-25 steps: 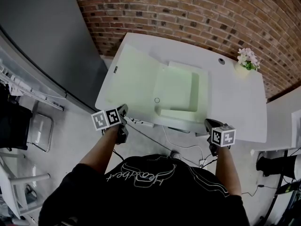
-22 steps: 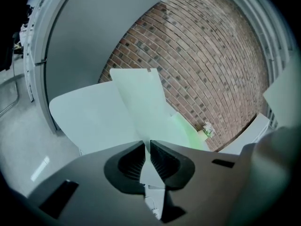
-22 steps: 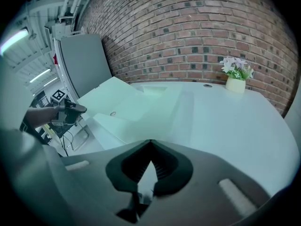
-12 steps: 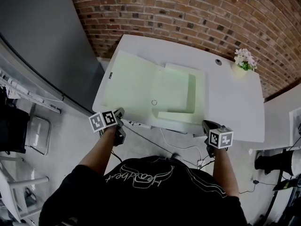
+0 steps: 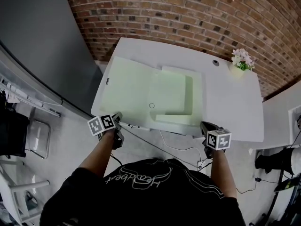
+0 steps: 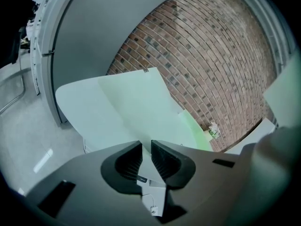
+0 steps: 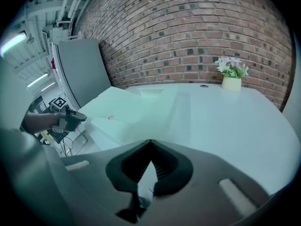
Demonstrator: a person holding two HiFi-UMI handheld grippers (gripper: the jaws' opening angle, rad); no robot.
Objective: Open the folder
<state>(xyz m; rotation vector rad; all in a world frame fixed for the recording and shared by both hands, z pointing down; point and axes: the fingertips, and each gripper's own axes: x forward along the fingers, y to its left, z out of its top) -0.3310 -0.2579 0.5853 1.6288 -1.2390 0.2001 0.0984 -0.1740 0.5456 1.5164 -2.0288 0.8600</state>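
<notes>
The pale green folder [image 5: 129, 86] lies spread open on the white table [image 5: 230, 102], its cover flat to the left and its pocket side [image 5: 174, 95] to the right. My left gripper [image 5: 118, 116] hangs just off the table's near left corner, clear of the folder [image 6: 136, 105]. Its jaws have just been opening and stand a little apart with nothing between them [image 6: 146, 146]. My right gripper [image 5: 203, 125] waits at the near right edge. It is shut and empty [image 7: 150, 143]. In the right gripper view the folder [image 7: 124, 108] lies ahead to the left.
A small pot of white flowers [image 5: 242, 60] stands at the table's far right corner, by a round cable hole [image 5: 216, 62]. A brick wall [image 5: 188, 13] runs behind. A grey partition [image 5: 42, 41] stands on the left. A cable [image 5: 176, 145] trails on the floor below the table.
My left gripper has sunk a little beside the table's near left corner. The folder lies open as before, and my right gripper has kept its place.
</notes>
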